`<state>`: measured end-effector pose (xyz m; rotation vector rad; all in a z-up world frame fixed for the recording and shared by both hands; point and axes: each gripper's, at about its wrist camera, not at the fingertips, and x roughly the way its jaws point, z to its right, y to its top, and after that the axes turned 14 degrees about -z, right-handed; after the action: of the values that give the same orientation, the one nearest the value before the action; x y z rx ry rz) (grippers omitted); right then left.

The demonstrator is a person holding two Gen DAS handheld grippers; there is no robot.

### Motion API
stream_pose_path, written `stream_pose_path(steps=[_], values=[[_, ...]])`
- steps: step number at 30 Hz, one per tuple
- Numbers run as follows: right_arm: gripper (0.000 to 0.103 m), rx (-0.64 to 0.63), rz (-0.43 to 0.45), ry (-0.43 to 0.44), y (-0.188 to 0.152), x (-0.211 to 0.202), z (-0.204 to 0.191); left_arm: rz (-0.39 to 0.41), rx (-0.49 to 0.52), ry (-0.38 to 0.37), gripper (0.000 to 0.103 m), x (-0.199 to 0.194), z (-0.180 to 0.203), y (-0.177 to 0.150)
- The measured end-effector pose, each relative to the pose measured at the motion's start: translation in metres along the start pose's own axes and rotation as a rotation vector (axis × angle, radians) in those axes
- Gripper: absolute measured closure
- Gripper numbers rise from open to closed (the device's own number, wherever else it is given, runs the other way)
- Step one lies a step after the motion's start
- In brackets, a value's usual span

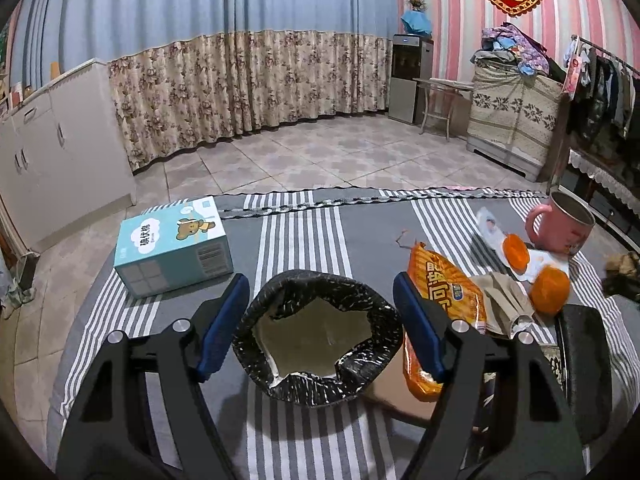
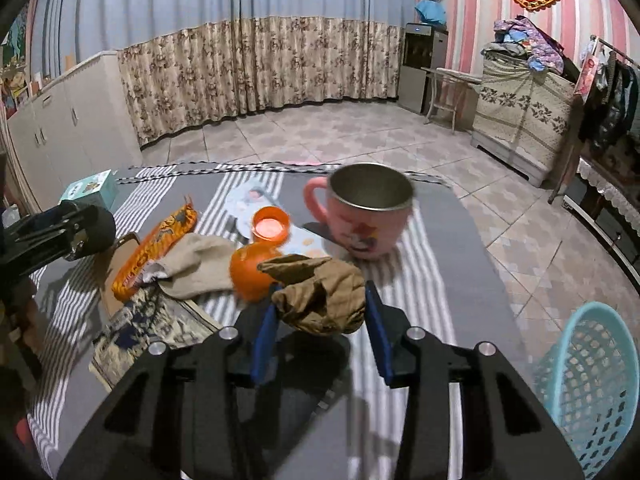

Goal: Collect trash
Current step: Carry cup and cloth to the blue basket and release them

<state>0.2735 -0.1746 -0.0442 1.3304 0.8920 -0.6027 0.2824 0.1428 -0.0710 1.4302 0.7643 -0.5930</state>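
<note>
My left gripper (image 1: 321, 300) is closed on the rim of a black trash bag (image 1: 318, 328), whose mouth stands open between the blue pads. It also shows at the left of the right wrist view (image 2: 86, 232). My right gripper (image 2: 320, 312) is shut on a brown crumpled sock (image 2: 320, 296) and holds it above the striped table cloth (image 2: 400, 360). An orange snack wrapper (image 1: 444, 300) lies just right of the bag; it also shows in the right wrist view (image 2: 154, 246). A beige sock (image 2: 196, 264) lies beside it.
An orange lid (image 2: 271, 224) and an orange cup (image 2: 250, 272) lie by a pink mug (image 2: 366, 216). A teal tissue box (image 1: 174, 246) stands at the left. A light blue basket (image 2: 592, 380) is on the floor at the right. A patterned pouch (image 2: 140, 320) lies near me.
</note>
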Motion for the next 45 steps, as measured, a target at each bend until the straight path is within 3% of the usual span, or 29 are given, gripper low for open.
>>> stream_pose_path(steps=[9, 15, 19, 22, 27, 31, 39, 45], values=[[0.062, 0.053, -0.011, -0.080, -0.037, -0.016, 0.054, 0.011, 0.011, -0.014, 0.031, -0.004, 0.003, -0.001], [0.062, 0.129, 0.045, -0.161, -0.057, -0.063, 0.109, 0.046, 0.044, -0.039, 0.031, -0.020, 0.015, -0.001], [0.062, 0.194, 0.085, -0.215, -0.072, -0.091, 0.152, 0.058, 0.093, -0.042, 0.031, -0.039, 0.044, 0.002], [0.062, 0.263, 0.105, -0.234, -0.088, -0.097, 0.186, 0.082, 0.139, -0.038, 0.031, -0.058, 0.073, 0.004], [0.062, 0.343, 0.109, -0.260, -0.098, -0.094, 0.222, 0.131, 0.172, -0.104, 0.031, -0.088, 0.130, 0.010], [0.062, 0.357, 0.090, -0.273, -0.104, -0.084, 0.242, 0.164, 0.188, -0.199, 0.031, -0.104, 0.187, 0.010], [0.062, 0.437, 0.104, -0.248, -0.114, -0.086, 0.284, 0.128, 0.308, -0.298, 0.031, -0.104, 0.315, -0.016], [0.062, 0.462, 0.089, -0.260, -0.123, -0.080, 0.299, 0.120, 0.384, -0.373, 0.031, -0.108, 0.386, -0.035]])
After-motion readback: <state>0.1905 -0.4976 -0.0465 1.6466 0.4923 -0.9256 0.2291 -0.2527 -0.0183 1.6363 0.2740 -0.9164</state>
